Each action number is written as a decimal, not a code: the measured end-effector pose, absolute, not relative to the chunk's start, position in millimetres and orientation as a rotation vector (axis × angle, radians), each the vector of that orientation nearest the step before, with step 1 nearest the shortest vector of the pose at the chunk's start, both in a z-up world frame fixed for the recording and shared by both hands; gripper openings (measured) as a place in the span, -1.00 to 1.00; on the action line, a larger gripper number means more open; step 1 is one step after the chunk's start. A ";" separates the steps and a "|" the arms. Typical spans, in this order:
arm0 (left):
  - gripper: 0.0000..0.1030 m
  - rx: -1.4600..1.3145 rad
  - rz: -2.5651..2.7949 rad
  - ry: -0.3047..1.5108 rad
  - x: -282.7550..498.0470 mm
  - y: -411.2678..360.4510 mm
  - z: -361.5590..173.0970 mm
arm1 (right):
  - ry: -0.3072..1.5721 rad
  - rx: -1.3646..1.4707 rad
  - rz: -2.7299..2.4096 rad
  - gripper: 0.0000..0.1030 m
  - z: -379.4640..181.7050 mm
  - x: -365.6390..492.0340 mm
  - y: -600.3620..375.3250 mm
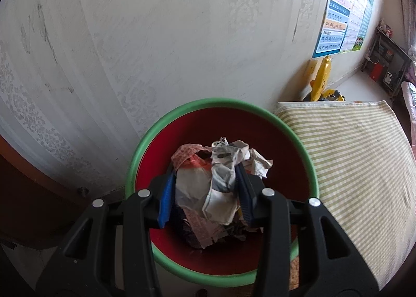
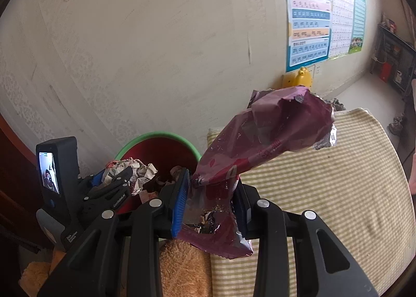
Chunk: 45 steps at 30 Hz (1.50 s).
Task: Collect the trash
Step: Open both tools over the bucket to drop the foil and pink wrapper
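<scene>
Left gripper [image 1: 205, 199] is clamped on a paper wad [image 1: 221, 179], crumpled newsprint, jaws narrow around it. It hangs right over the bin [image 1: 299, 140], inside the green rim line, above the red interior. More paper scraps [image 1: 205, 234] already lie in the bin below the wad, so some trash is collected.

Right gripper [image 2: 210, 202] pinches a wrapper [image 2: 260, 140], purple foil snack bag, gripped at its lower end, the rest sticking up and away from the bin. This gripper sits beside the bin, on the mat side, not yet over the opening. In the right view the left gripper [image 2: 114, 179] with its wad [image 2: 135, 169] shows over the bin [image 2: 156, 138].

The striped mat [image 2: 325, 193] next to the bin looks bare of loose litter as far as visible. An orange towel [image 2: 182, 268] lies just in front of the bin, beneath the right gripper.

Judgement: late in the task. Both pieces picked up, neither dropped yet. Left: release the wad, then carry the wrapper over the rim and let go. Can't tell if more trash lies outside the frames.
</scene>
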<state>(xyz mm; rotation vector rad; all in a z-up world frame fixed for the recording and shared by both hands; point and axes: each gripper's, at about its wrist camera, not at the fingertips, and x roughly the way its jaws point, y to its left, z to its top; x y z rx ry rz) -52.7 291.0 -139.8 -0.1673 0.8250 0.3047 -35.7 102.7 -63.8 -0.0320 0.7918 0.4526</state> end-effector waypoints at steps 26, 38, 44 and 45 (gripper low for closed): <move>-0.19 -0.218 0.322 0.865 -55.8 320.1 -163.4 | 0.853 -0.099 0.525 -0.39 -90.1 -12.5 152.4; -0.16 -0.228 0.322 0.866 -57.6 324.8 -165.4 | 0.871 -0.119 0.537 -0.39 -98.5 -10.0 162.8; -0.07 -0.223 0.329 0.857 -58.3 327.2 -164.7 | 0.885 -0.138 0.537 -0.39 -102.1 -6.3 170.3; -0.06 -0.227 0.331 0.858 -58.3 328.2 -165.2 | 0.885 -0.141 0.539 -0.39 -102.2 -5.9 171.7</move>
